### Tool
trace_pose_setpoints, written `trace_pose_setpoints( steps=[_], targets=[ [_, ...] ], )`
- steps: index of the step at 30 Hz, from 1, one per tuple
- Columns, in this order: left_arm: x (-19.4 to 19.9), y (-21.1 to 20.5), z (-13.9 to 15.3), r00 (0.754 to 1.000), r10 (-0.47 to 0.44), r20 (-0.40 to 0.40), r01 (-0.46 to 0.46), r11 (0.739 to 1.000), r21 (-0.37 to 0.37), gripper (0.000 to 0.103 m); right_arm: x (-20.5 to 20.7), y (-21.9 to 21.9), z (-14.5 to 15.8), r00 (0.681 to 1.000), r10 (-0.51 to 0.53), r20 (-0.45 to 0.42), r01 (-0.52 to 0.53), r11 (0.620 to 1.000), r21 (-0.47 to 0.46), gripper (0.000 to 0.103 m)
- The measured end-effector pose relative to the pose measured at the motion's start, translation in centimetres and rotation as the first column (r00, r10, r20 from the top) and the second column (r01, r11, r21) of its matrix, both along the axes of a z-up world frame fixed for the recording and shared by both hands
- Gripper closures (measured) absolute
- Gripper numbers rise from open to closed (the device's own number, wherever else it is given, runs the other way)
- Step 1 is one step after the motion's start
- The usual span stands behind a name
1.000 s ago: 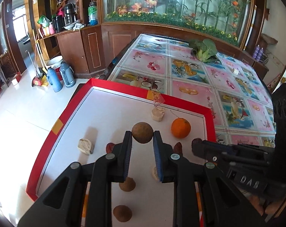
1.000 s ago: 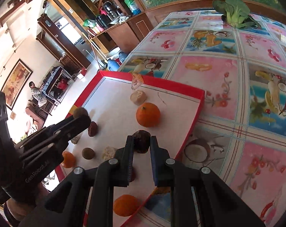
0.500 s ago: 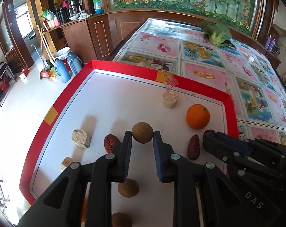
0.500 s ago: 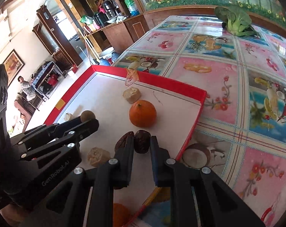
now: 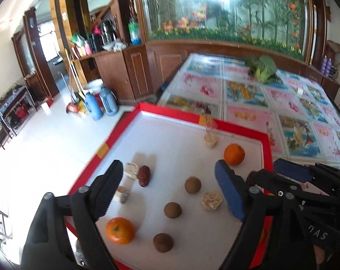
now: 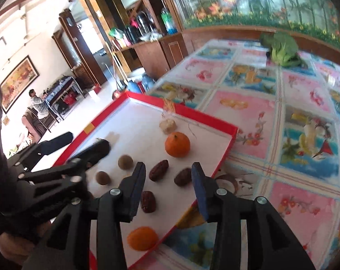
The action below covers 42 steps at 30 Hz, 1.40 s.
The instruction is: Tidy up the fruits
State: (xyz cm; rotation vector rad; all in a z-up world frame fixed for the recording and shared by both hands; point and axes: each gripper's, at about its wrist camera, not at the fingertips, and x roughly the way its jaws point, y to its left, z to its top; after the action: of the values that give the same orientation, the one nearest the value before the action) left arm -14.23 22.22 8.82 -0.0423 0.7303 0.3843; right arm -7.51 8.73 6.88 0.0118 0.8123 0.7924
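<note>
While both claws hang wide open over the tray, nothing is gripped, so the risks lie in the next pick.

Left gripper [image 5: 167,190]: jaws spread wide and empty, above the white floor of the red-rimmed tray [image 5: 170,110].
Right gripper [image 6: 168,183]: jaws also spread, empty, over the tray's right part.
Brown round fruits: three lie in a loose line, the nearest to the fingers [image 5: 192,185] at about 1 o'clock between the left jaws, one [image 5: 173,210] below it, one [image 5: 163,242] at 6 o'clock.
Red dates: two [image 6: 158,170] [image 6: 183,176] lie side by side between the right jaws, a third [image 6: 148,201] nearer at 7 o'clock.
Oranges: one [image 5: 234,154] at 2 o'clock of the left view, one [image 5: 119,230] at 7 o'clock.
Pale cakes: one [image 5: 211,201] sits just beside the left gripper's right finger [image 5: 229,194].
Risk, rolling: the round fruits would likely roll off if a finger nudges them before closing.
Risk, double grab: the paired dates are close, so a wide close may pinch both or flick one toward the rim.
Risk, collision: the two grippers are near each other; crossing paths could knock sorted fruit apart.
</note>
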Motion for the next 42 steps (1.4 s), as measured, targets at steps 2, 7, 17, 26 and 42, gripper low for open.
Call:
trace_pose_setpoints(
  steps=[2,7,17,26,42],
  targets=[
    [-1.4,-0.4,1.5,0.999,0.012,0.051,-0.013,0.999,0.032,0.011,-0.7,-0.9,1.1,1.0,-0.009,0.027,0.009,1.0,0.023,0.057],
    [-4.3,-1.3,4.4,0.987,0.043,0.152,-0.056,0.995,0.084,0.0,-2.7,-2.8,3.4,0.997,-0.027,0.073,0.021,0.997,0.075,0.052],
    [-9.0,-3.3,7.4,0.972,0.084,0.219,-0.11,0.988,0.109,0.0,-8.9,-4.8,6.0,0.977,-0.049,0.21,0.027,0.994,0.104,0.034],
    [-11.9,-4.8,8.8,0.956,0.098,0.276,-0.151,0.972,0.179,0.0,-11.5,-6.3,7.7,0.953,-0.094,0.287,0.057,0.989,0.135,0.024],
    [-11.7,-4.8,8.8,0.958,0.099,0.268,-0.141,0.98,0.143,0.0,-11.6,-6.3,7.3,0.941,-0.118,0.318,0.074,0.987,0.145,0.024]
  ],
)
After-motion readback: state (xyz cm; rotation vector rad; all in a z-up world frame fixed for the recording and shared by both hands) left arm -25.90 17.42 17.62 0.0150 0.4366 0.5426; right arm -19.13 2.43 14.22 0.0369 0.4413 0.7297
